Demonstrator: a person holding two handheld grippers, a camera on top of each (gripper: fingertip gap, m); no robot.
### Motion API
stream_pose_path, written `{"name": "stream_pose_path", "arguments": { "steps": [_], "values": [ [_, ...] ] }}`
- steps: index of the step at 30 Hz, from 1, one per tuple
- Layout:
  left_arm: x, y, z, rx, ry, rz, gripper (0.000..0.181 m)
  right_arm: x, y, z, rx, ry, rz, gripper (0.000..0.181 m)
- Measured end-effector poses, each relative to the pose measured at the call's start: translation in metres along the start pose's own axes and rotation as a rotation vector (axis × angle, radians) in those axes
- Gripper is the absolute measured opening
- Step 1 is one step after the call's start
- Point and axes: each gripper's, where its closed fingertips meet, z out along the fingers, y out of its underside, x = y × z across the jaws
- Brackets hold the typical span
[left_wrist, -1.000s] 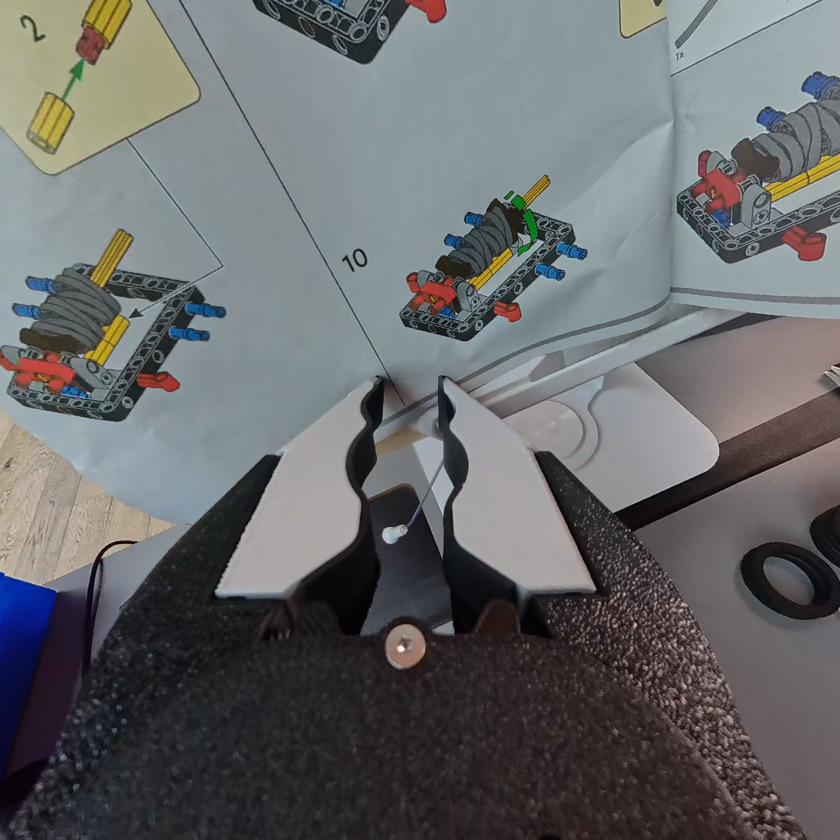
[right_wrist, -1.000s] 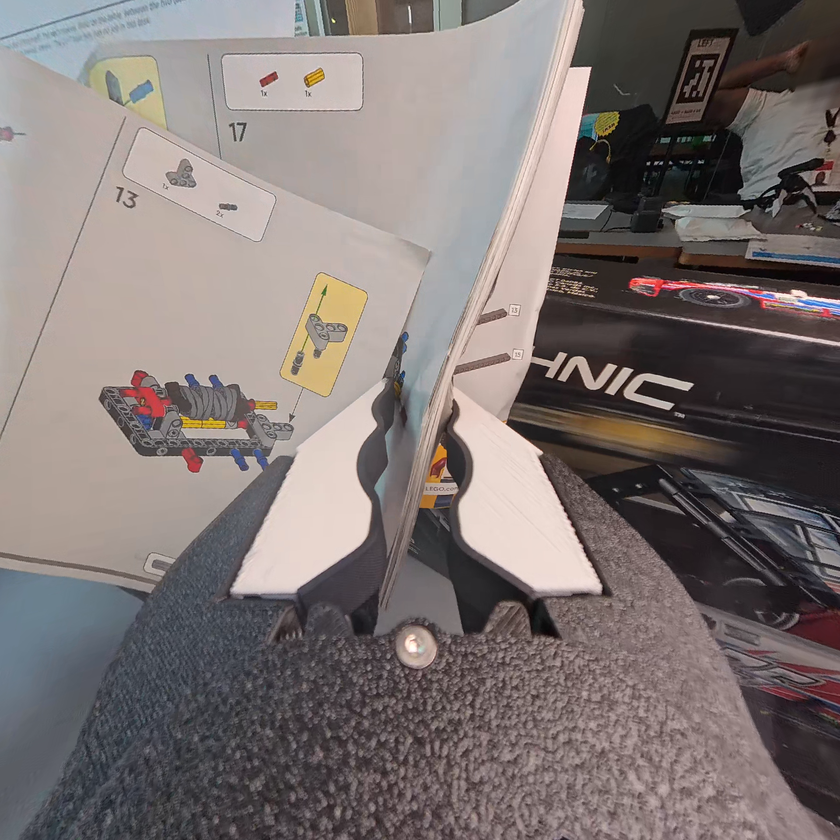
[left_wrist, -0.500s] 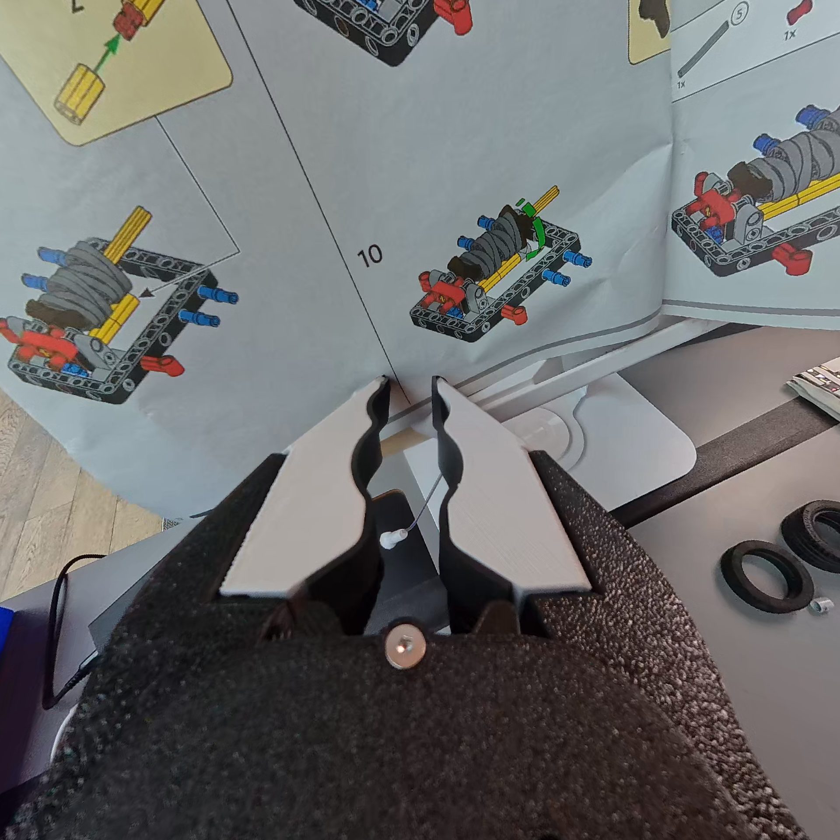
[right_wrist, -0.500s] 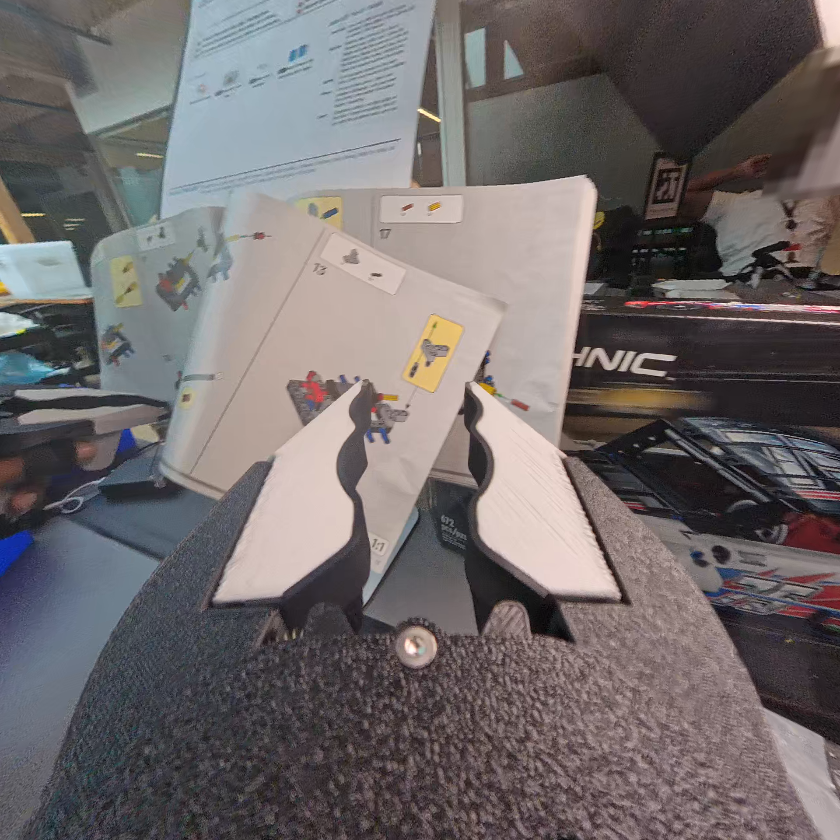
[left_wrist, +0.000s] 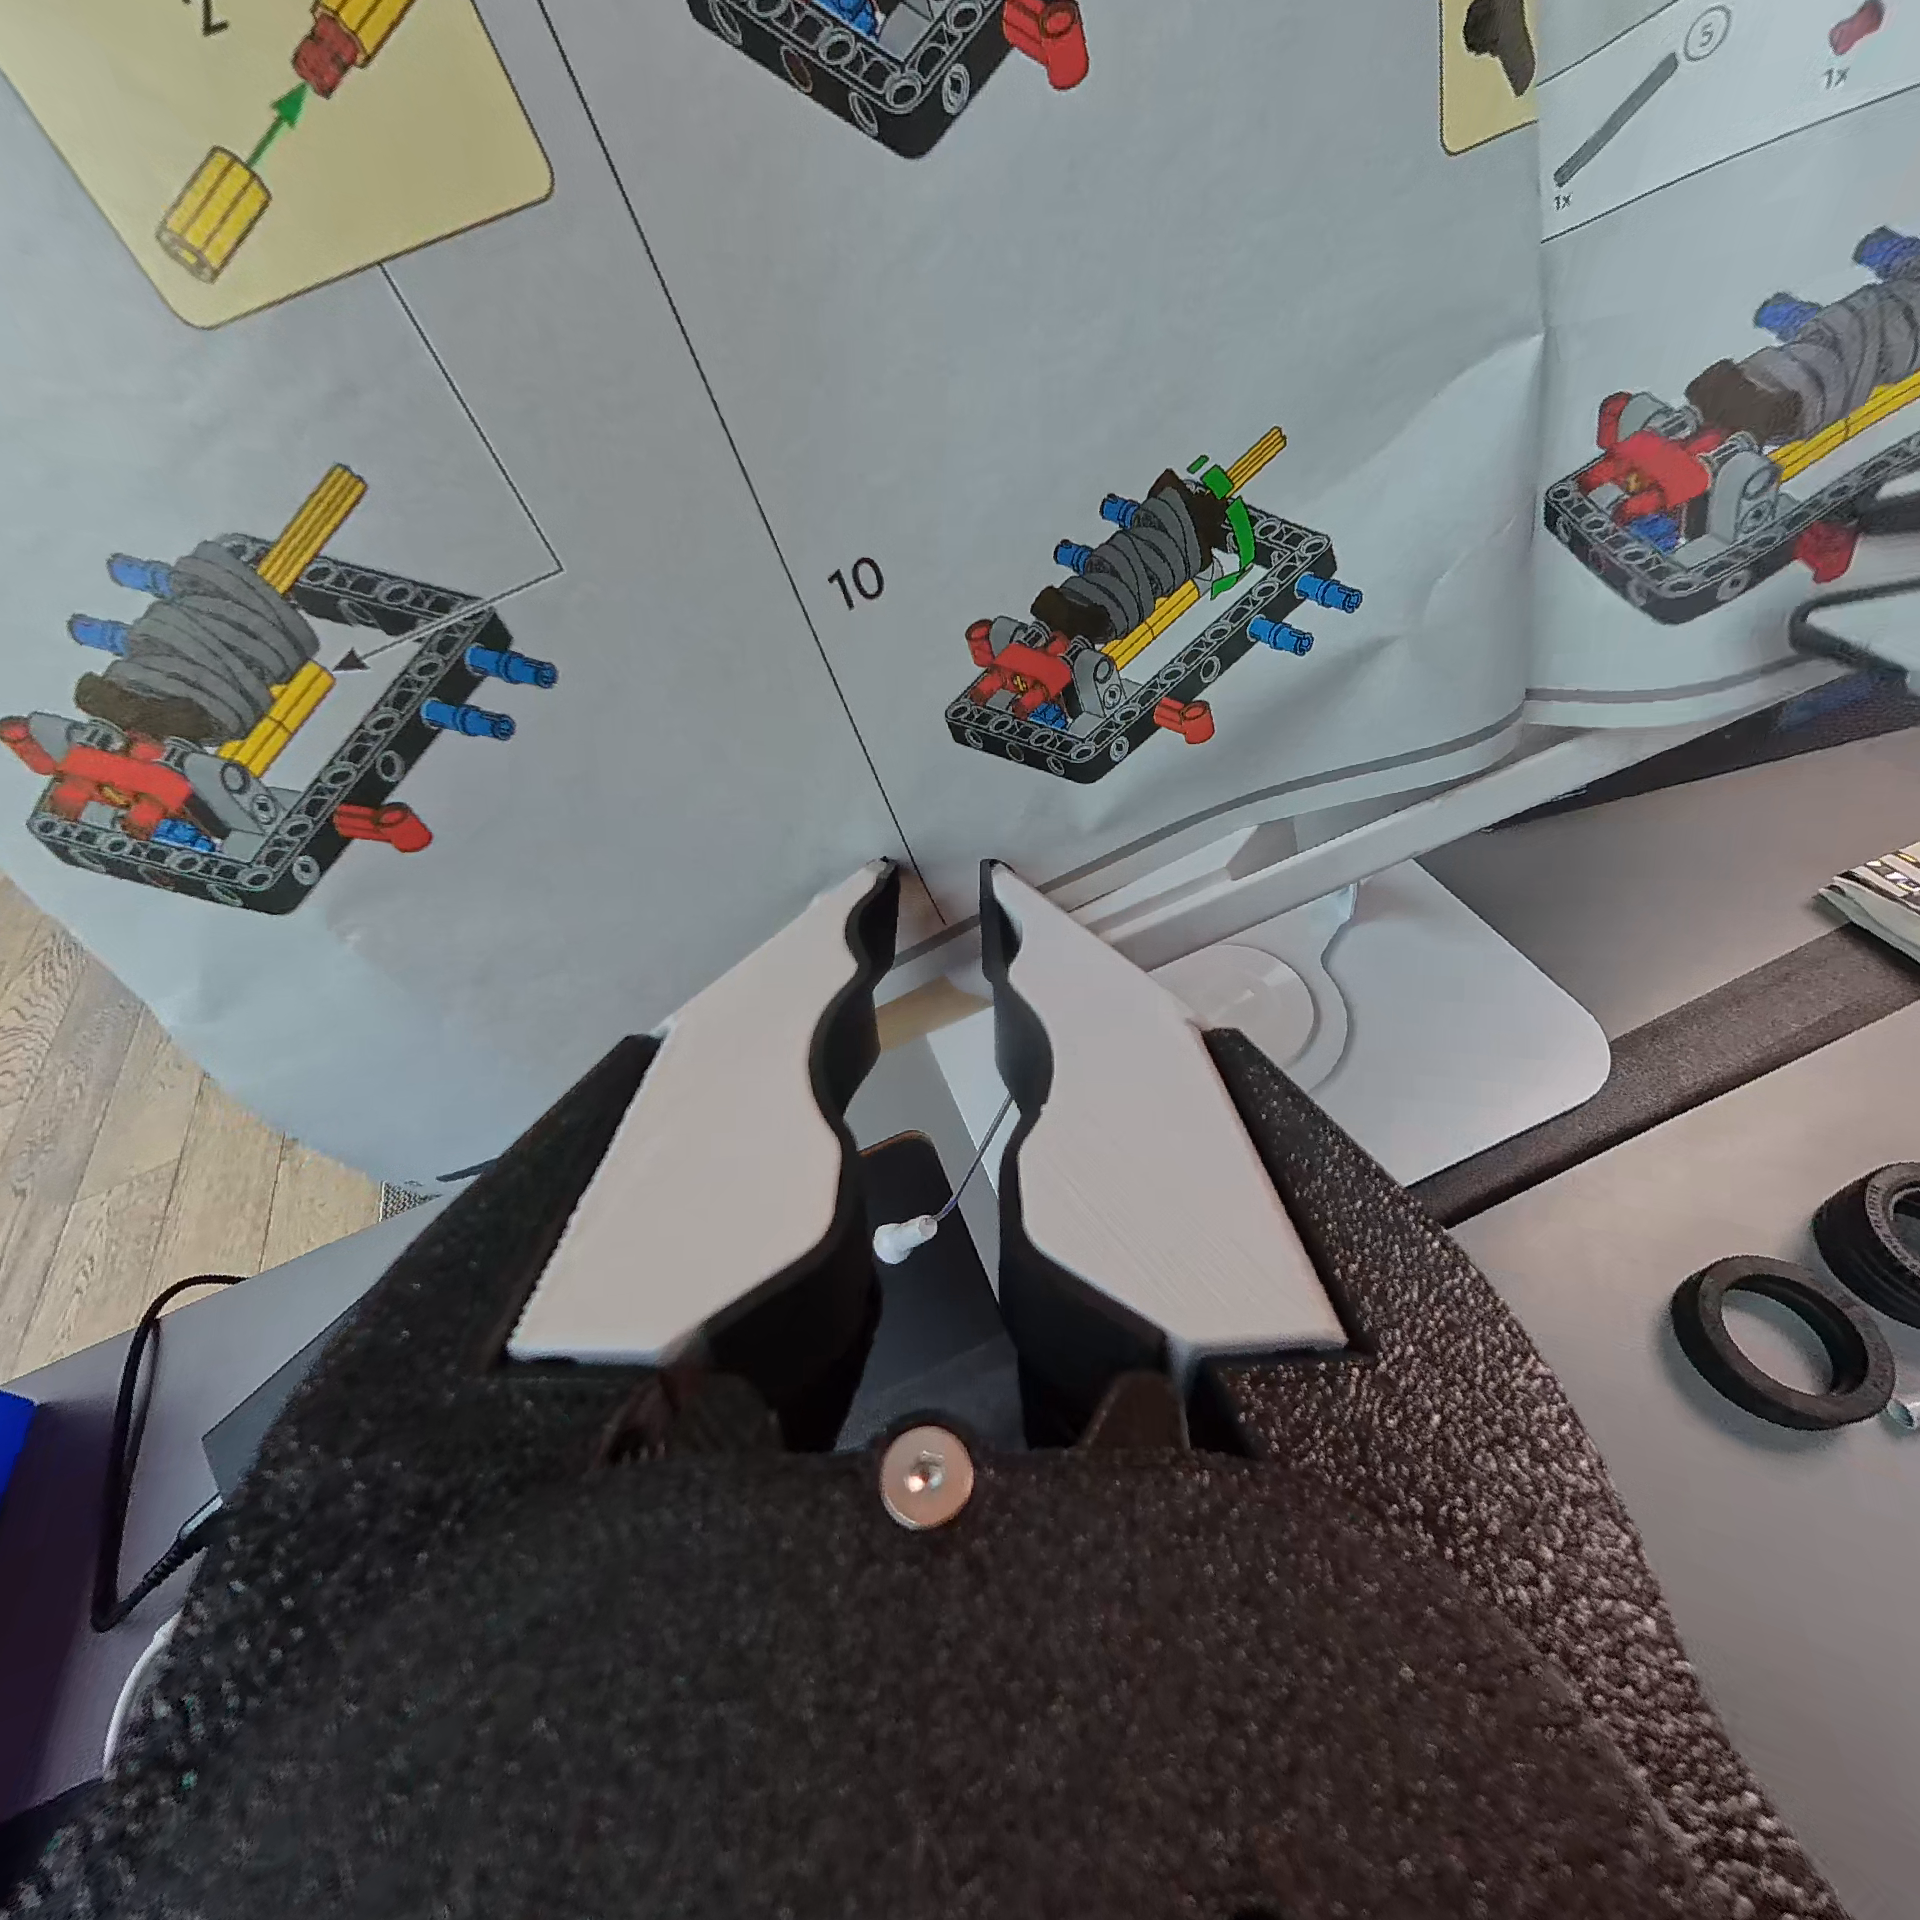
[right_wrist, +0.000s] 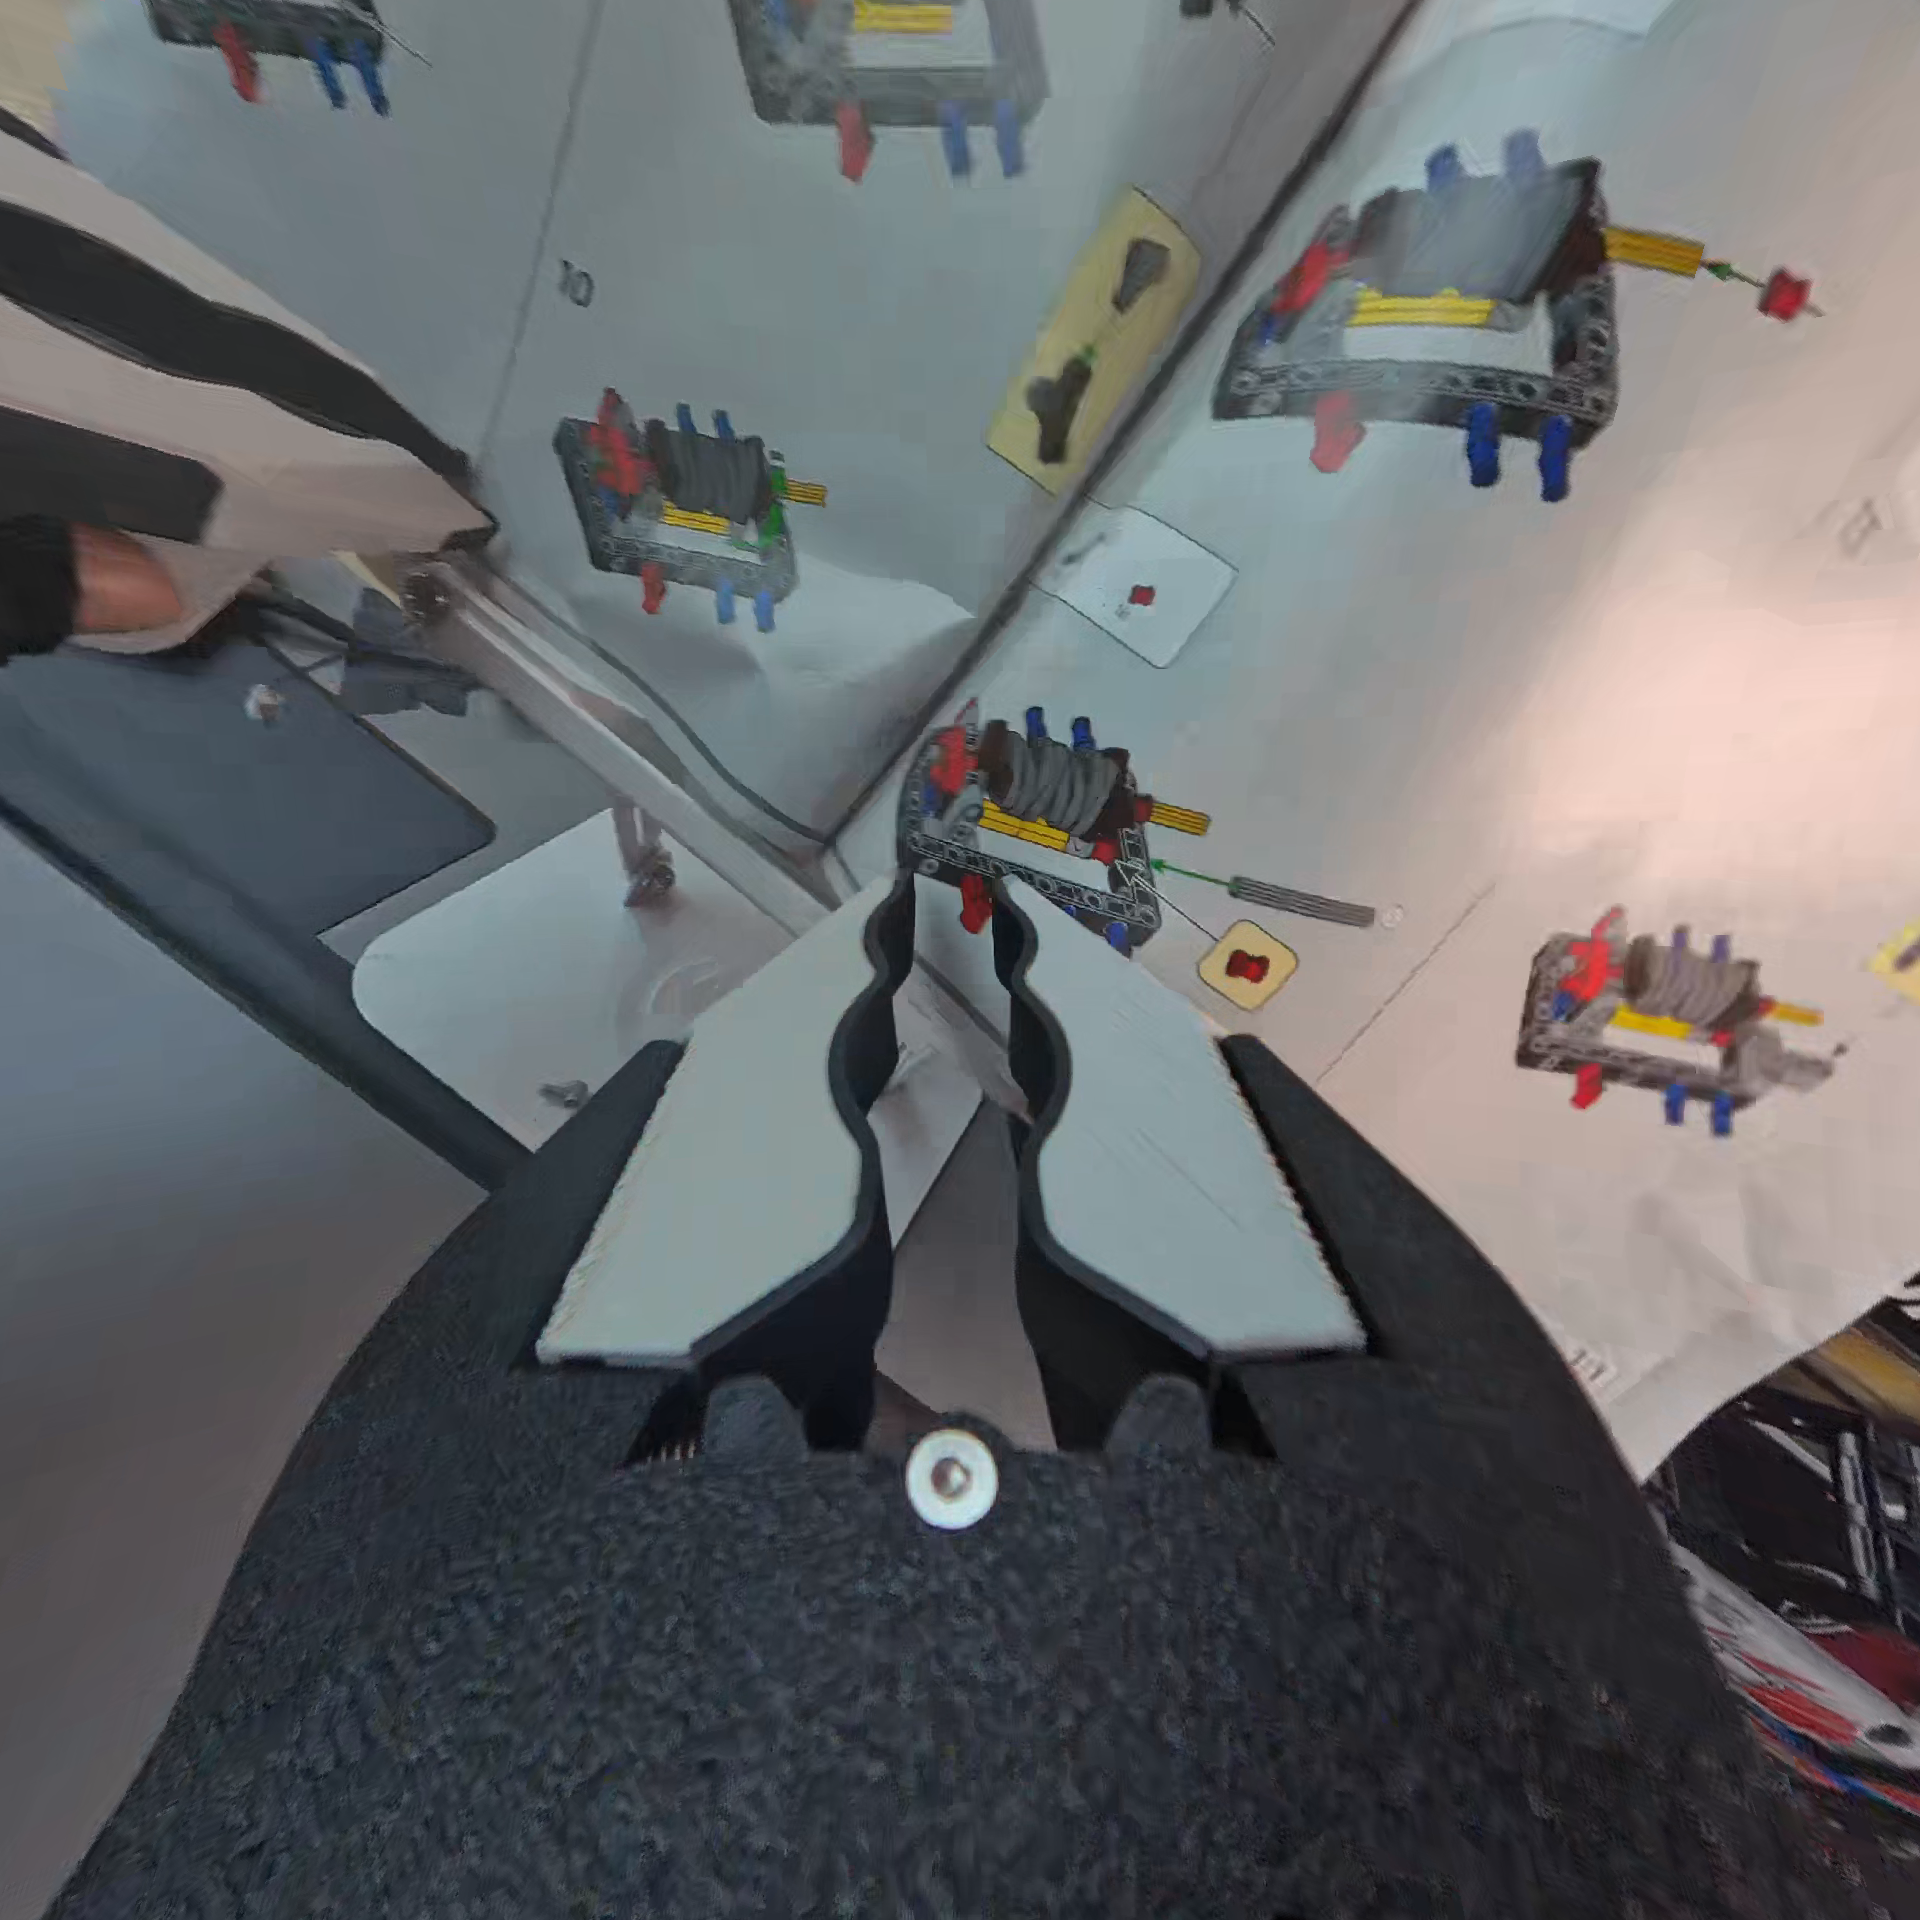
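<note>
An open instruction booklet (left_wrist: 935, 312) stands on a white stand and fills the left wrist view. My left gripper (left_wrist: 935, 871) is open by a narrow gap, tips at the bottom edge of the left page, nothing between the fingers. In the right wrist view the booklet (right_wrist: 1455, 675) shows both pages and the spine fold. My right gripper (right_wrist: 951, 896) is open by a narrow gap and empty, tips at the bottom edge of the right page next to the fold. The left gripper (right_wrist: 462, 520) shows at upper left, its tip on the left page's lower edge.
The stand's white base (left_wrist: 1455, 1039) sits on a grey table; it also shows in the right wrist view (right_wrist: 499, 977). Black rubber rings (left_wrist: 1777, 1340) lie at the right. A black cable (left_wrist: 130, 1455) hangs at the left table edge. A printed box (right_wrist: 1818, 1662) lies at lower right.
My right gripper let go of the pages it was shut on, pulled back, then came in close to the right page's bottom edge. The left gripper has barely moved.
</note>
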Motion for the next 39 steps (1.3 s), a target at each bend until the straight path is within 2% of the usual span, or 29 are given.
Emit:
{"name": "stream_pose_path", "arguments": {
  "steps": [1,4,5,9,12,17,20,23,25,28,30,32,36,39],
  "values": [
    [0.0,0.0,0.0,-0.001,0.005,-0.003,0.015,0.016,0.008,0.0,-0.002,0.023,0.041,0.015],
    [0.0,0.0,-0.001,0.005,0.019,-0.022,0.015,0.056,0.037,0.003,-0.023,0.054,0.182,0.023],
    [0.0,0.0,-0.001,0.007,0.022,-0.029,0.015,0.061,0.043,0.004,-0.005,0.023,0.24,0.017],
    [0.001,0.0,-0.001,0.015,0.028,-0.045,0.015,0.065,0.042,0.001,0.059,-0.025,0.398,0.012],
    [0.001,0.0,-0.002,0.013,0.038,-0.046,0.016,0.06,0.043,-0.002,0.094,0.008,0.393,0.021],
    [0.003,0.002,-0.004,-0.003,0.076,-0.055,0.019,0.059,0.043,-0.005,0.154,0.008,0.401,0.022],
    [0.003,0.001,-0.007,-0.001,0.089,-0.066,0.022,0.065,0.046,-0.007,0.154,0.005,0.421,0.022],
    [-0.001,-0.002,-0.011,-0.002,0.068,-0.081,0.025,0.067,0.051,-0.007,0.136,-0.011,0.458,0.029],
    [-0.008,-0.012,-0.017,0.036,0.018,-0.1,0.026,0.066,0.053,-0.008,0.138,-0.01,0.459,0.03],
    [-0.009,-0.042,-0.034,0.167,-0.033,-0.113,0.026,0.065,0.057,-0.009,0.136,0.0,0.461,0.03],
    [0.013,-0.068,-0.044,0.262,0.001,-0.047,0.025,0.064,0.06,-0.01,0.142,0.016,0.473,0.03],
    [0.061,-0.088,-0.048,0.318,0.128,0.072,0.023,0.058,0.064,-0.012,0.142,0.016,0.509,0.029],
    [0.154,-0.083,-0.021,0.168,0.323,0.31,0.02,0.036,0.076,-0.009,0.144,-0.018,0.61,0.025],
    [0.178,-0.078,0.011,0.081,0.315,0.391,0.02,0.033,0.073,-0.005,0.182,-0.028,0.655,0.026]
  ]
}}
